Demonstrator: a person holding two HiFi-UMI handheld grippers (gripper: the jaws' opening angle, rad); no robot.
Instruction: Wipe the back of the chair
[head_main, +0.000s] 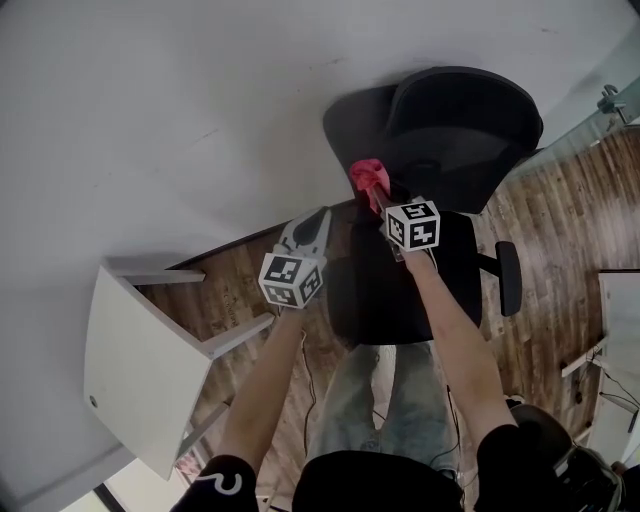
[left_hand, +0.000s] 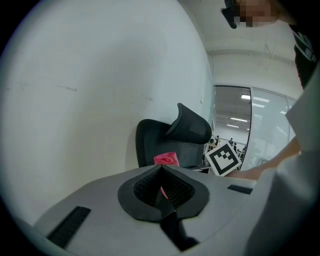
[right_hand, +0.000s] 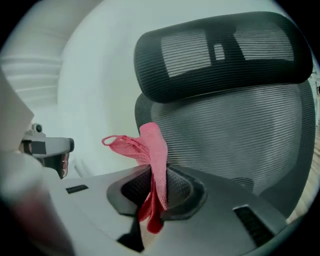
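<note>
Cloth (right_hand: 150, 147), pink, crumpled, pinched in right tool (right_hand: 152, 174), facing black mesh chair back (right_hand: 240, 135), left tool (left_hand: 161, 170) closed, empty

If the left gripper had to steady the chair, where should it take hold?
Probably the backrest's side rim, approached from the side where the left gripper sits. It's a thin upright edge that shut jaws could straddle once opened, and it leaves the mesh free for the right gripper and its pink cloth.

Quick count: one chair (head_main: 462, 130), one cloth (head_main: 366, 172), one table (head_main: 135, 385), and two grippers: left gripper (head_main: 314, 226), right gripper (head_main: 376, 192).
</note>
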